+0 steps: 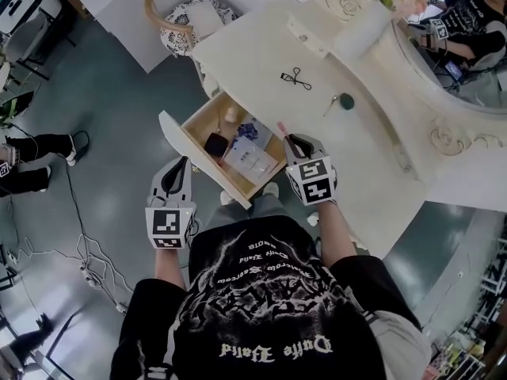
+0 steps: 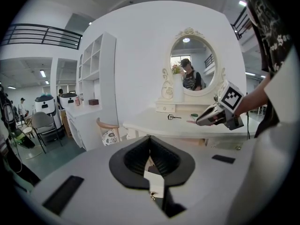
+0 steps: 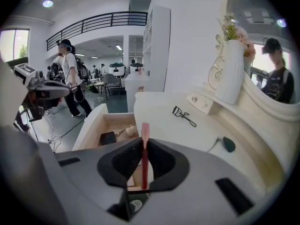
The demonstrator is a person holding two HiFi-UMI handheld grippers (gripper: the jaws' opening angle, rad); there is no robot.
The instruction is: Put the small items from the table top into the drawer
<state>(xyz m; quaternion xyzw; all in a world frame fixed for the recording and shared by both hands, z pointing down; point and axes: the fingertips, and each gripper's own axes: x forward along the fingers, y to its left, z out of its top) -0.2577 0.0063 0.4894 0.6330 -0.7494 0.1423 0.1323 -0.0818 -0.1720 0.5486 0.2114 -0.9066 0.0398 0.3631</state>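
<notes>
While the right gripper hangs over the open drawer, its jaws clench a pink stick, seemingly for dropping in. The left gripper idles beside it, jaws together and empty; 2 items lie on the desk.

Lighting is even and diffuse. In the head view the white bench reads bright without hard glare, while the floor left of it is a darker grey. Shadow inside the bench's open drawer appears faint. In the right gripper view, a ceiling lamp far left of the bench is blown out. Both gripper views bow strongly, with black corners and a soft near foreground.
</notes>
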